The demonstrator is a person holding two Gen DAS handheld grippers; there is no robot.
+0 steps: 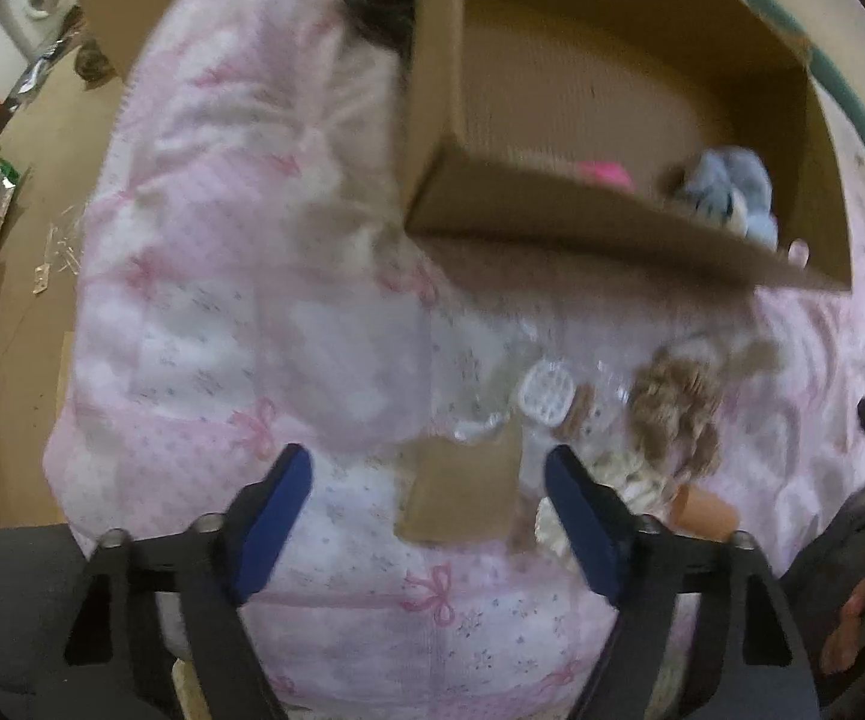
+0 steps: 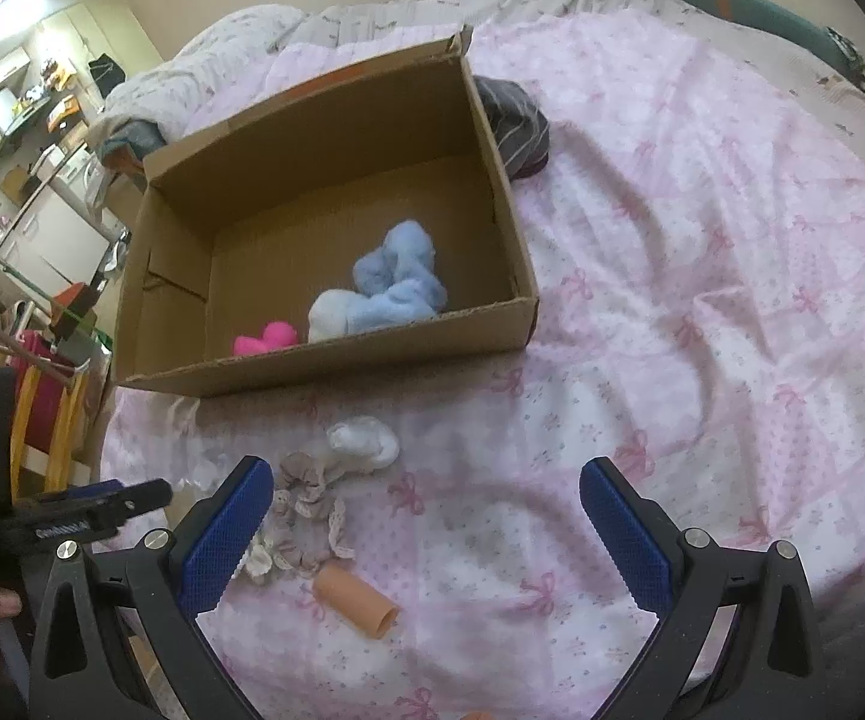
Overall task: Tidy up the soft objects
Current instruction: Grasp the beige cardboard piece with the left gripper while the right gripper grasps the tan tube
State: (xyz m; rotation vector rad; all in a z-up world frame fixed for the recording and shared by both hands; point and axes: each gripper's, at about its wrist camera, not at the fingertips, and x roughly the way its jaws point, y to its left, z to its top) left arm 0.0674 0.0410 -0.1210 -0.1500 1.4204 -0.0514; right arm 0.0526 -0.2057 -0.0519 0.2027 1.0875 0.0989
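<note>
Cardboard box, blue plush, pink toy inside (uncovered)

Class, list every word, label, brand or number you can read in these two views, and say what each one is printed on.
None can be read.
White lettering on the black body of the left gripper, in the right wrist view: too blurred to read.
Cardboard box: no print visible on the sides that show.
Card tag on the pink bedspread: blurred, no text made out.
</note>
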